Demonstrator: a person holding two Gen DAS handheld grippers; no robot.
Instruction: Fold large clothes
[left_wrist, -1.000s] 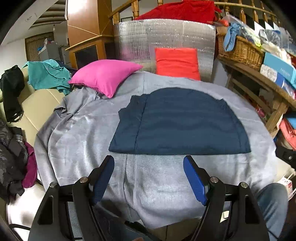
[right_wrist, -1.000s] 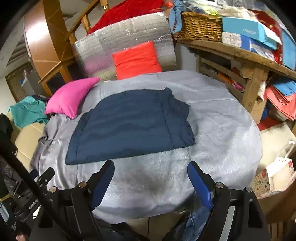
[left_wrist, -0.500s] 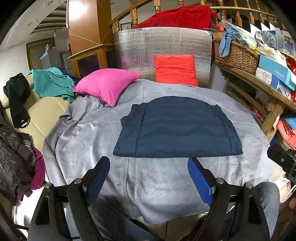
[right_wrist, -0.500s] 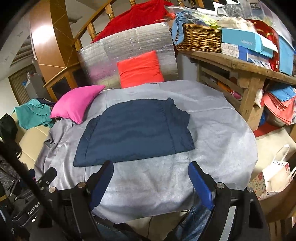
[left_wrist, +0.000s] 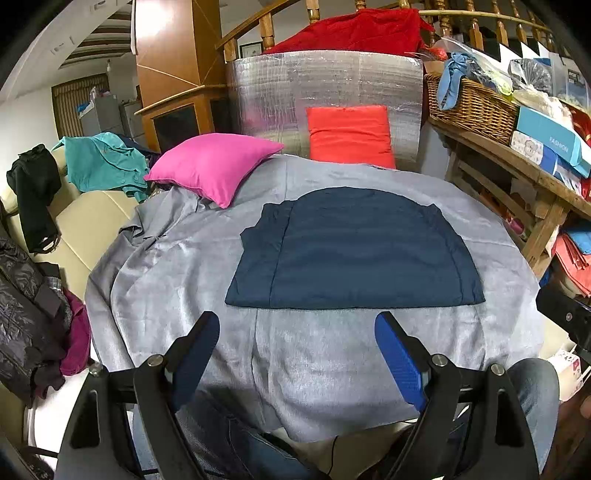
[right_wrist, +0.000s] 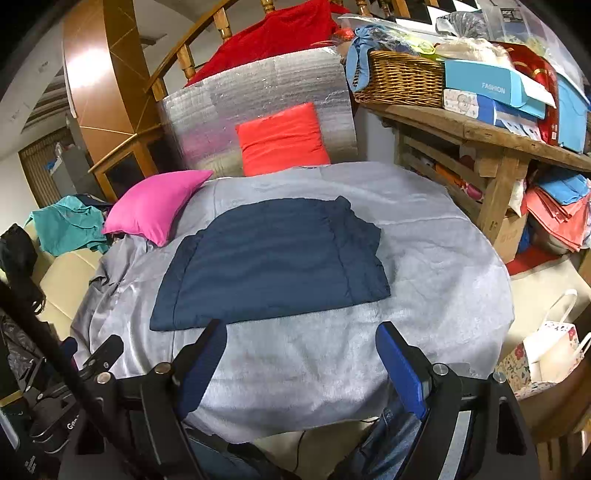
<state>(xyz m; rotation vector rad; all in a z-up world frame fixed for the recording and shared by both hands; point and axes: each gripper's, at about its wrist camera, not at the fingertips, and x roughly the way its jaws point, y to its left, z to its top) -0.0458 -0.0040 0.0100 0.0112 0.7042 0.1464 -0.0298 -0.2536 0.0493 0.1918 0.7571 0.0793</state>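
A dark navy garment (left_wrist: 354, 251) lies folded flat in a rough rectangle on the grey cloth-covered table (left_wrist: 177, 280); it also shows in the right wrist view (right_wrist: 273, 258). My left gripper (left_wrist: 297, 332) is open and empty, held above the table's near edge, short of the garment's front hem. My right gripper (right_wrist: 301, 339) is open and empty too, above the near edge, just in front of the garment.
A pink pillow (left_wrist: 214, 166) and a red-orange cushion (left_wrist: 351, 134) sit at the table's far side against a silver panel (left_wrist: 325, 88). A wooden shelf (right_wrist: 491, 147) with a wicker basket (right_wrist: 399, 79) and boxes stands right. Clothes lie on a cream sofa (left_wrist: 85, 221) left.
Both grippers have pulled back and risen away from the garment, which looks smaller and farther now. The garment has not moved. Both grippers stay open.
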